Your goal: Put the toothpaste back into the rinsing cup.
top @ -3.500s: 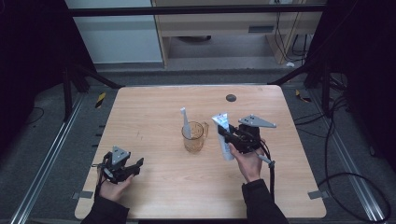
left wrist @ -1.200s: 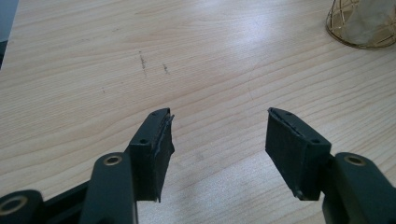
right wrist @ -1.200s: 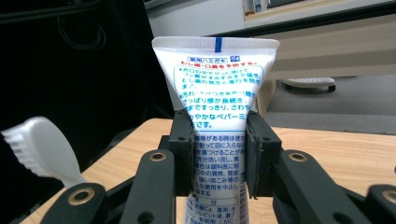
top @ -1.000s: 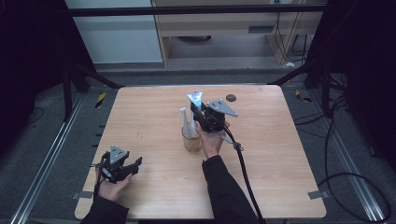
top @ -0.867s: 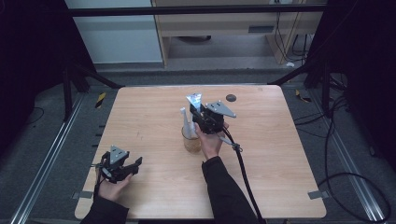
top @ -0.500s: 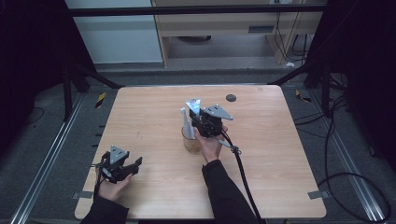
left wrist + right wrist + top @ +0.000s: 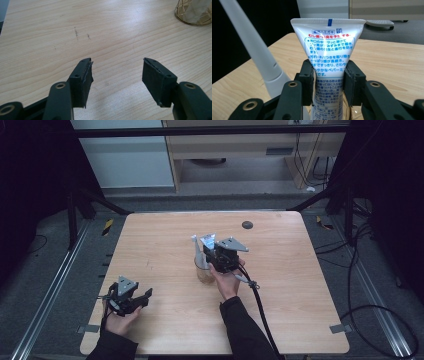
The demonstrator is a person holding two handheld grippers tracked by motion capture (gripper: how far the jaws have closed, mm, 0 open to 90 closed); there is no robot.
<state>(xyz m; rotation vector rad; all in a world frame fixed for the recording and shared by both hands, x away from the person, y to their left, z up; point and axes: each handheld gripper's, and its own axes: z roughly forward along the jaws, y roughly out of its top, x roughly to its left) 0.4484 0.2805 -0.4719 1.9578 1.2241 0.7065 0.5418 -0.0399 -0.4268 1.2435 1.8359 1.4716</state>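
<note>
While its jaws have just been opening, the right claw (image 7: 329, 82) brackets the toothpaste tube (image 7: 327, 47).

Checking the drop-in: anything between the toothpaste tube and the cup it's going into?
Nothing visible blocks it. The toothpaste tube stands upright between the right gripper pads, over the glass cup. The white toothbrush leans beside it in the cup, apart from the tube.

Overhead light falls evenly on the bench (image 7: 165, 245) in the high view, while the surroundings stay dark. In the left gripper view, glare whitens the wood at upper centre. In the right gripper view, the tube (image 7: 328, 47) shines; the background is soft.
</note>
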